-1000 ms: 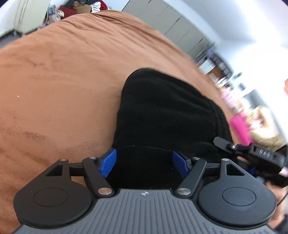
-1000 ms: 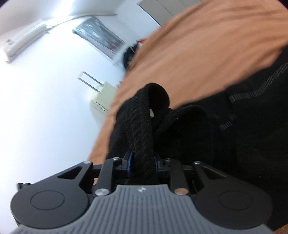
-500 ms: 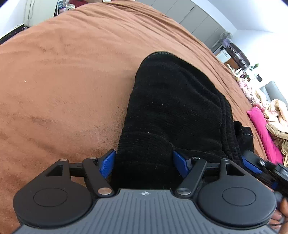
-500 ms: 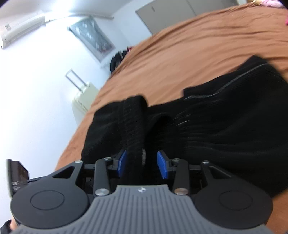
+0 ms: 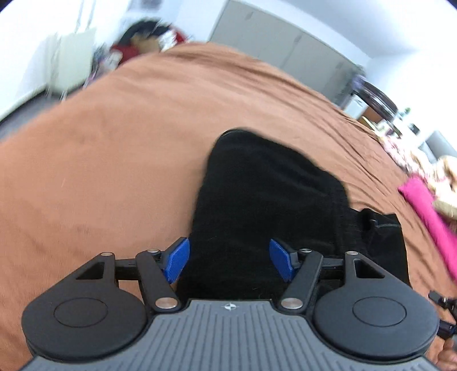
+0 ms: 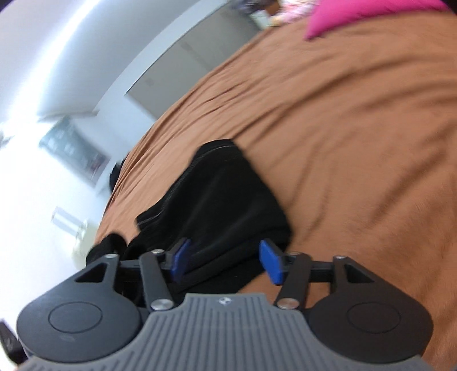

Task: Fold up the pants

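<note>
Folded black knit pants point(image 5: 265, 199) lie as a thick bundle on the brown plush bed cover point(image 5: 114, 159), near the middle of the bed. Left gripper point(image 5: 229, 263): blue-padded fingers point(image 5: 176, 263) spread wide, near end of the bundle between them; contact with the cloth cannot be judged, nothing clamped. Right gripper point(image 6: 225, 262): blue pads point(image 6: 270, 261) likewise apart, black fabric point(image 6: 217, 199) lying between and ahead of them, not pinched. In the right wrist view a loose black fold pokes out at the bundle's left edge. Bright pink cloth point(image 5: 431, 219) lies on the cover to the right of the pants, well apart; same cloth point(image 6: 357, 14) at the top of the right view. Grey wardrobe doors point(image 5: 285, 48) stand behind the bed. Both views blurred.
</note>
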{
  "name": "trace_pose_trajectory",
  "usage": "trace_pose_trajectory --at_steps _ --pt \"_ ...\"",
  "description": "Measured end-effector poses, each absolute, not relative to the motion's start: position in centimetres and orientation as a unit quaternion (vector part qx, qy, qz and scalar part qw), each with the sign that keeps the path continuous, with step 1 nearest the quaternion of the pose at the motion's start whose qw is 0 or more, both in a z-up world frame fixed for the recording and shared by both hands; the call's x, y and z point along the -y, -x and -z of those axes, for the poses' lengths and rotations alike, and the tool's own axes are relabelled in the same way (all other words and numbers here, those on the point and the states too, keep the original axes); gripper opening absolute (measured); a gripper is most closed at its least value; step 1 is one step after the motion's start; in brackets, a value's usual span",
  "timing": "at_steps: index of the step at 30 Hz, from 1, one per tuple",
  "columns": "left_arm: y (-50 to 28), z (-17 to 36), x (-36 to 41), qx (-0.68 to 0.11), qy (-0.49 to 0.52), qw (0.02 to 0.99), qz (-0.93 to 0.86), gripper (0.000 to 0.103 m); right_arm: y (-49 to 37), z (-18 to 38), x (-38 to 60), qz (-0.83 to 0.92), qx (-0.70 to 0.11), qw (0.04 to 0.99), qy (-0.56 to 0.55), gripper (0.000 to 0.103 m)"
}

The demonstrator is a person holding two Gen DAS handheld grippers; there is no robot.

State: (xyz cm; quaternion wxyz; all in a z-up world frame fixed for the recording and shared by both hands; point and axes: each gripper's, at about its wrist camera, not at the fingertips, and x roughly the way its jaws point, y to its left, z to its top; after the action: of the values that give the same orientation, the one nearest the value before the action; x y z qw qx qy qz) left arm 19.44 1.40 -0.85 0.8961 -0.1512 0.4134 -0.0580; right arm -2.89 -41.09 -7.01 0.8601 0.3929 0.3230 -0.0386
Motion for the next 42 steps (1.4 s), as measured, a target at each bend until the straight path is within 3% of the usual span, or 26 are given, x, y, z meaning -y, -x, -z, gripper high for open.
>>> trace_pose_trajectory --at_steps 11,22,24,28,34,42 --pt "-20.9 -0.3 7.9 -0.402 0.053 0.904 0.135 0.066 2.2 13.0 42.2 0.095 -0.268 0.78 -0.558 0.065" --pt "-21.1 1.6 7.5 -0.425 0.044 0.898 0.107 0.061 -1.2 14.1 41.3 0.095 -0.261 0.795 -0.539 0.066" --pt "-21.4 2.4 7.8 -0.431 0.039 0.895 0.109 0.061 -1.7 14.1 40.9 0.093 -0.265 0.803 -0.526 0.062" --pt "-22.2 4.5 8.1 -0.441 0.036 0.891 0.104 0.066 -2.4 14.7 40.6 0.093 -0.274 0.809 -0.511 0.043" --pt "-23.6 5.4 9.4 -0.464 0.011 0.882 0.081 0.069 -1.2 14.0 40.9 0.078 -0.259 0.813 -0.516 0.027" --pt "-22.2 4.3 8.0 -0.443 0.04 0.891 0.095 0.066 -1.9 7.4 37.7 0.042 -0.202 0.854 -0.477 0.023"
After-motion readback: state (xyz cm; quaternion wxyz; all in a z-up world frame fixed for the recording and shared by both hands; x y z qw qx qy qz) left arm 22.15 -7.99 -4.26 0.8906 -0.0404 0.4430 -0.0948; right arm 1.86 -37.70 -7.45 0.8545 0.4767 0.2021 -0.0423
